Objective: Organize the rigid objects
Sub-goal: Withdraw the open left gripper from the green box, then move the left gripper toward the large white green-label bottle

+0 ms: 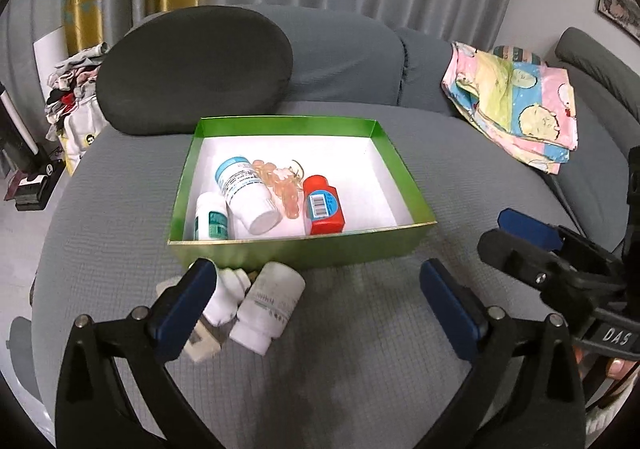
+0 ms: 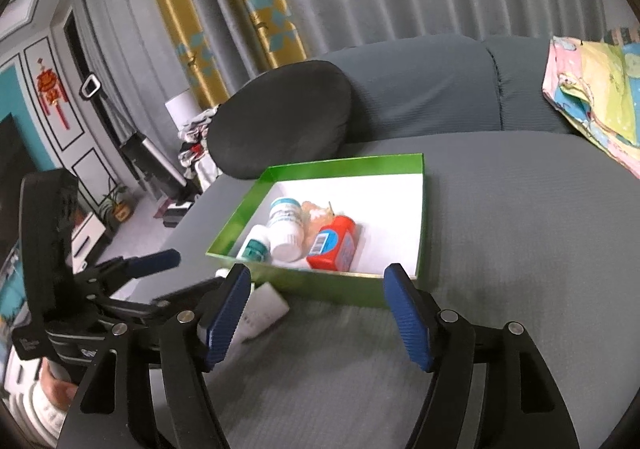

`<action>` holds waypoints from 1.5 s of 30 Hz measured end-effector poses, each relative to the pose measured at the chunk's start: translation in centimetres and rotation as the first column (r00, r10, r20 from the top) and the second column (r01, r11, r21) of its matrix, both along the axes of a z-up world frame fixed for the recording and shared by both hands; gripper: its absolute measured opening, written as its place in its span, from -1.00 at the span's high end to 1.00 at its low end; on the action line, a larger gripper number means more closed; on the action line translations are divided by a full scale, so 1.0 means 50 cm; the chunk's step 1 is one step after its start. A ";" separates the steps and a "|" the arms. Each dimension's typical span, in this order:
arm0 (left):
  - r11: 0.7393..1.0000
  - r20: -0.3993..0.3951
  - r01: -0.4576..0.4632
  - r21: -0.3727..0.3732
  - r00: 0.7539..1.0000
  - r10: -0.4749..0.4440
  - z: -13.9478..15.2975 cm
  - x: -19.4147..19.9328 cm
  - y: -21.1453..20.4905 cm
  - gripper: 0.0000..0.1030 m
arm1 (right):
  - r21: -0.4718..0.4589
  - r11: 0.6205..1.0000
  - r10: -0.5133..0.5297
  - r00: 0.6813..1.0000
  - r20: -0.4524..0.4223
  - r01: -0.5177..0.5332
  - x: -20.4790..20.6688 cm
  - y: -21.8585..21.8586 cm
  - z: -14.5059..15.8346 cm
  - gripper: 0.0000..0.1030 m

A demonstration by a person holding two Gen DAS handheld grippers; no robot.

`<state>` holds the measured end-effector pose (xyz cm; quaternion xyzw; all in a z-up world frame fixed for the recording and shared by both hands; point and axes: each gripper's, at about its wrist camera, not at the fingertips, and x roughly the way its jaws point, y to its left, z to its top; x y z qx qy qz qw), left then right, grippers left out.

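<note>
1. Two items wait outside the green box (image 1: 280,253), on the grey cushion (image 1: 360,349) just near of its front wall: a white bottle (image 1: 269,305) on its side and a smaller white bottle (image 1: 228,295) touching it on the left.
2. My left gripper (image 1: 316,301) is wide open, holding nothing, with the white bottle inside its span close to the left finger (image 1: 184,309).
3. I'd shift left to centre on the white bottle, grip across its body, lift clear of the box wall, and drop it in the bare right half.
4. My right gripper (image 2: 316,319) is also spread wide and empty, hovering near the box front.
5. Count inside the box: two white bottles, one red bottle (image 1: 323,206), one clump of pale capsules (image 1: 280,185).
</note>
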<state>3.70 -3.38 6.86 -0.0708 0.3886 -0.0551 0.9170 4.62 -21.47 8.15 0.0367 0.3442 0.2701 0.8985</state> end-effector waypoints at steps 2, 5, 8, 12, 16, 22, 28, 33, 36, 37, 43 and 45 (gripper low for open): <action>1.000 0.012 -0.007 0.010 1.000 0.007 0.008 -0.018 0.000 -0.97 | -0.006 1.000 0.011 1.000 0.010 -0.011 -0.020 0.003 0.006 -0.37; 0.999 0.035 -0.018 0.030 0.999 0.017 0.021 -0.049 -0.001 -0.97 | -0.023 0.999 0.028 0.999 0.026 -0.027 -0.050 0.010 0.011 -0.37; 0.999 0.044 -0.030 0.034 0.999 0.028 0.024 -0.072 0.004 -0.97 | -0.040 0.998 0.051 0.998 0.039 -0.049 -0.077 0.020 0.013 -0.39; 0.999 0.042 -0.041 0.030 0.998 0.039 0.022 -0.101 0.013 -0.97 | -0.053 0.996 0.079 0.996 0.037 -0.077 -0.101 0.032 0.007 -0.53; 0.998 0.005 -0.056 -0.022 0.998 0.056 0.007 -0.119 0.040 -0.97 | -0.058 0.994 0.093 0.996 0.014 -0.092 -0.119 0.042 -0.007 -0.53; 0.982 -0.061 -0.163 -0.094 0.986 0.158 -0.027 -0.145 0.117 -0.97 | -0.070 0.987 0.139 0.989 -0.047 -0.142 -0.132 0.073 -0.048 -0.53; 0.957 -0.111 -0.276 -0.085 0.957 0.267 -0.071 -0.169 0.188 -0.97 | -0.094 0.976 0.186 0.978 -0.091 -0.195 -0.139 0.109 -0.089 -0.53; 0.949 -0.163 -0.301 -0.094 0.945 0.283 -0.116 -0.179 0.211 -0.97 | -0.118 0.966 0.217 0.968 -0.123 -0.232 -0.143 0.142 -0.122 -0.53; 0.952 -0.183 -0.281 -0.123 0.949 0.257 -0.136 -0.179 0.210 -0.97 | -0.133 0.960 0.230 0.964 -0.137 -0.248 -0.144 0.158 -0.140 -0.53; 0.954 -0.185 -0.269 -0.133 0.952 0.243 -0.140 -0.179 0.206 -0.97 | -0.136 0.958 0.232 0.962 -0.142 -0.251 -0.142 0.162 -0.147 -0.53; 0.965 -0.182 -0.163 -0.207 0.975 0.126 -0.149 -0.160 0.166 -0.97 | -0.196 0.950 0.219 0.966 -0.135 -0.243 -0.129 0.170 -0.176 -0.53; 0.960 -0.192 -0.152 -0.233 0.975 0.108 -0.152 -0.149 0.154 -0.97 | -0.206 0.946 0.228 0.964 -0.137 -0.252 -0.120 0.168 -0.183 -0.53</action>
